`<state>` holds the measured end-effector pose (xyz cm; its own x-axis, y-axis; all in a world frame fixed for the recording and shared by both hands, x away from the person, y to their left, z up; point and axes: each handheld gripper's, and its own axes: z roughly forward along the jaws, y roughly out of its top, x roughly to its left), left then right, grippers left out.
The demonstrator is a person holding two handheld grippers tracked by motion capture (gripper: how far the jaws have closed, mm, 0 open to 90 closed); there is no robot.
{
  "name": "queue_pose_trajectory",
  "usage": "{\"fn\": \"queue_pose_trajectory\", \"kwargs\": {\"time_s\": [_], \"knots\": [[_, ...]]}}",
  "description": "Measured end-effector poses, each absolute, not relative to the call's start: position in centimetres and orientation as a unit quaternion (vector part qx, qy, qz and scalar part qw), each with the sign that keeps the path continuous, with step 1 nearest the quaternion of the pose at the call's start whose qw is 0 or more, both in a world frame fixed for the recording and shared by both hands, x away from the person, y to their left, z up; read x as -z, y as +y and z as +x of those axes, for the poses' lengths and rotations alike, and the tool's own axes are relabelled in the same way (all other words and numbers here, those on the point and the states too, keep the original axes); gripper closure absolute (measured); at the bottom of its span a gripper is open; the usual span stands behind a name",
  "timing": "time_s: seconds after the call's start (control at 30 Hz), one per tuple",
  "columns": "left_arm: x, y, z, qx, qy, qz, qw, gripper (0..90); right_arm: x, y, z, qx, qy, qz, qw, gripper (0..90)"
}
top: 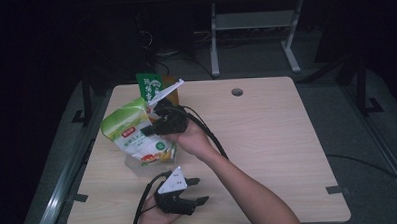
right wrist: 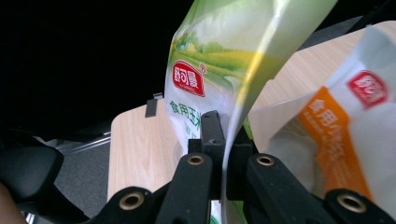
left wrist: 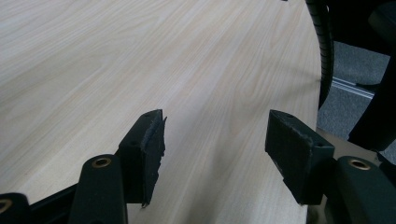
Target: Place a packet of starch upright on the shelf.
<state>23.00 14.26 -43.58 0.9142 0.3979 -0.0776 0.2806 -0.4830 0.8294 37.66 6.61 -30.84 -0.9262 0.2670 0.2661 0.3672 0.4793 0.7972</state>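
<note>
A green and white food bag (top: 129,132) with a red label is lifted and tilted over the left part of the wooden table (top: 267,139). My right gripper (top: 151,126) is shut on its edge. In the right gripper view the black jaws (right wrist: 223,140) pinch the thin side seam of this bag (right wrist: 210,70), and an orange and white bag (right wrist: 345,140) lies close on the right. My left gripper (top: 199,190) rests near the front edge, open and holding nothing. In the left gripper view its pads (left wrist: 149,144) stand wide apart above bare wood.
A dark green packet (top: 149,85) stands upright at the table's back left, with an orange pack (top: 172,96) beside it. A round cable hole (top: 237,92) sits near the back edge. A black cable (top: 210,134) trails along the right forearm. Dark floor surrounds the table.
</note>
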Motion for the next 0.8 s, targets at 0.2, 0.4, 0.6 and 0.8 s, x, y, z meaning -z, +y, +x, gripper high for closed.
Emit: {"fn": "queue_pose_trajectory", "kwargs": {"time_s": [0.2, 0.4, 0.6, 0.8], "knots": [[43.5, 14.3, 23.0, -0.065, 0.196, 0.860, 0.468, 37.6, 32.0, 8.0, 37.8, 0.471, -0.861, -0.179, 0.070, 89.7], [43.5, 14.4, 23.0, -0.063, 0.196, 0.859, 0.469, 37.7, 33.8, 8.5, 38.1, 0.462, -0.865, -0.178, 0.082, 89.5], [43.4, 14.5, 23.0, -0.065, 0.195, 0.860, 0.468, 37.7, 35.7, 8.1, 38.5, 0.454, -0.867, -0.187, 0.086, 86.2], [43.5, 14.2, 22.8, -0.065, 0.190, 0.860, 0.469, 37.7, 35.3, 7.5, 38.0, 0.429, -0.885, -0.168, 0.066, 79.4]]}}
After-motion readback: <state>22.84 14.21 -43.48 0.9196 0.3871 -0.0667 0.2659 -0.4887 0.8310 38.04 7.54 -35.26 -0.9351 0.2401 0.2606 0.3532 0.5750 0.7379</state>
